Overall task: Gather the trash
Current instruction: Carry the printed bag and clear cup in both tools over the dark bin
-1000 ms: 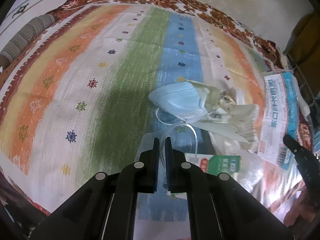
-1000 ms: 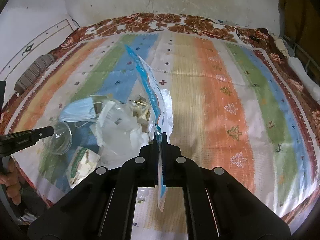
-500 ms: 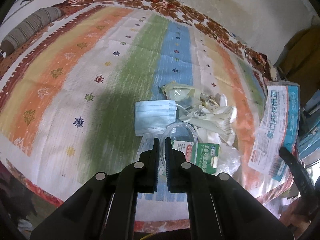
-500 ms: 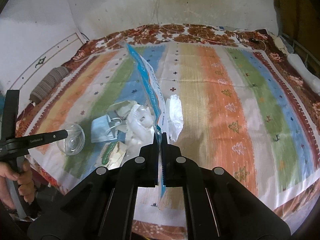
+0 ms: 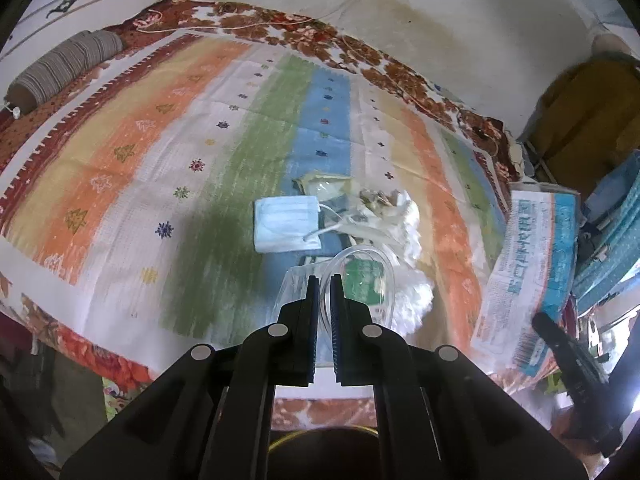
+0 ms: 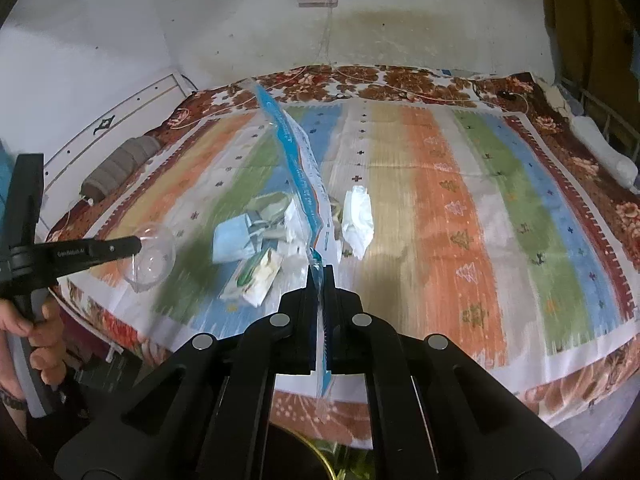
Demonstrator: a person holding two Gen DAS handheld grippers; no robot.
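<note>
Gripping a clear plastic cup (image 6: 150, 258) by its rim, the left gripper (image 5: 325, 280) holds it clear of the bed (image 6: 460, 208); the right gripper (image 6: 319, 272) is clamped on the edge of a blue-and-white plastic bag (image 6: 298, 160), also lifted. Two items taken up, then, neither yet binned as far as shown. Remaining mid-bed, left of centre: blue face mask (image 5: 286, 222), green-printed packet (image 6: 254, 276), white wrapper (image 6: 358, 220), crumpled packaging beside them.

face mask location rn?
The blue face mask lies flat on the striped bedspread, at the left edge of the trash pile, just beyond the left gripper.
</note>
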